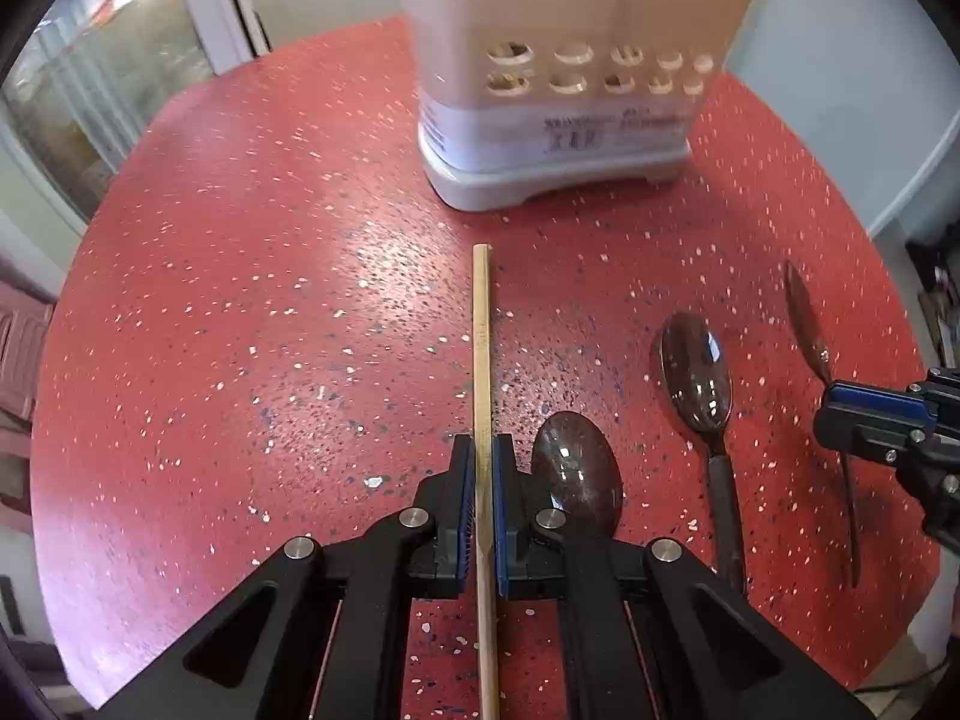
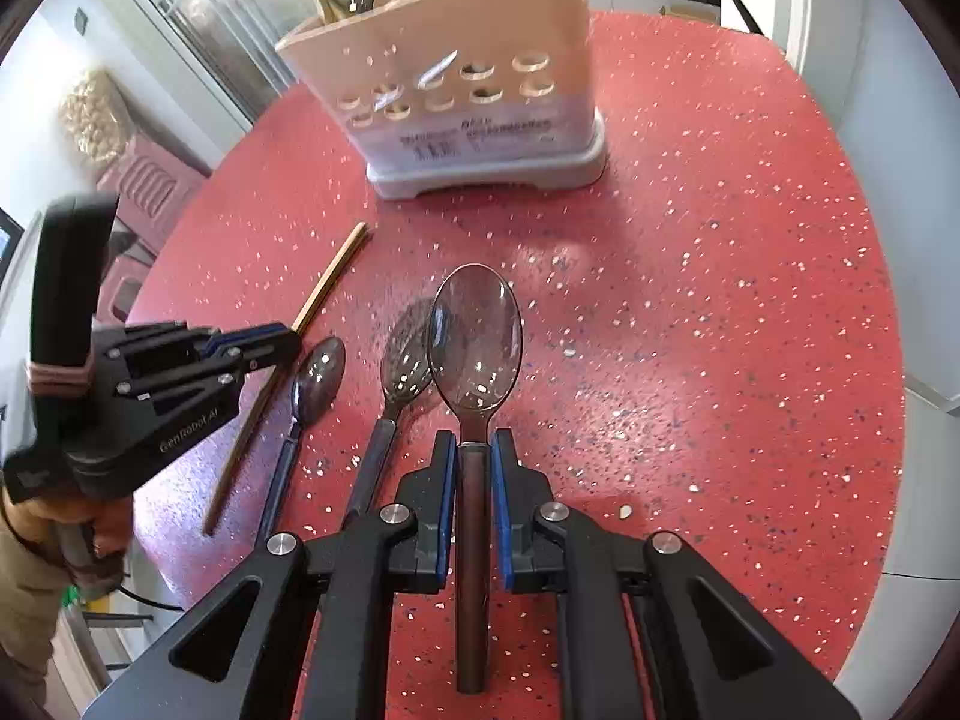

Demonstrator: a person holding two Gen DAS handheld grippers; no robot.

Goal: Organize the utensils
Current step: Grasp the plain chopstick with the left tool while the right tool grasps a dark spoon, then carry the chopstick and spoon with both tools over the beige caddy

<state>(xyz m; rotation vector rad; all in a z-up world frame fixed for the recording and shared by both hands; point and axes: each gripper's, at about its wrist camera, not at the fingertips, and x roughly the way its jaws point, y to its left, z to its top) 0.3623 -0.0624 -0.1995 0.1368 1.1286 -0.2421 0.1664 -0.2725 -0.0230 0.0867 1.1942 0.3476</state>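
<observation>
The left tongs [image 1: 480, 450] are clenched on a wooden chopstick [image 1: 482, 336], their blue pads [image 1: 465, 498] pressing it from both sides; the stick runs straight ahead between them, its far end pointing toward the holder. Just right of these tongs, two dark spoons [image 1: 696, 372] lie on the red speckled desk [image 1: 252, 312], bowls toward the holder, the nearer one partly hidden behind the right finger. Farther right, the right tongs [image 2: 474, 450] are clenched on the handle of a third spoon [image 2: 476, 342], whose bowl stands out beyond the fingertips, above the desk. The cream utensil holder [image 2: 480, 60] stands upright at the far side of the desk, two rows of round holes in its front wall, with chopsticks and spoons already standing in it. A person's hand [image 2: 105, 525] grips the left tool's handle.
</observation>
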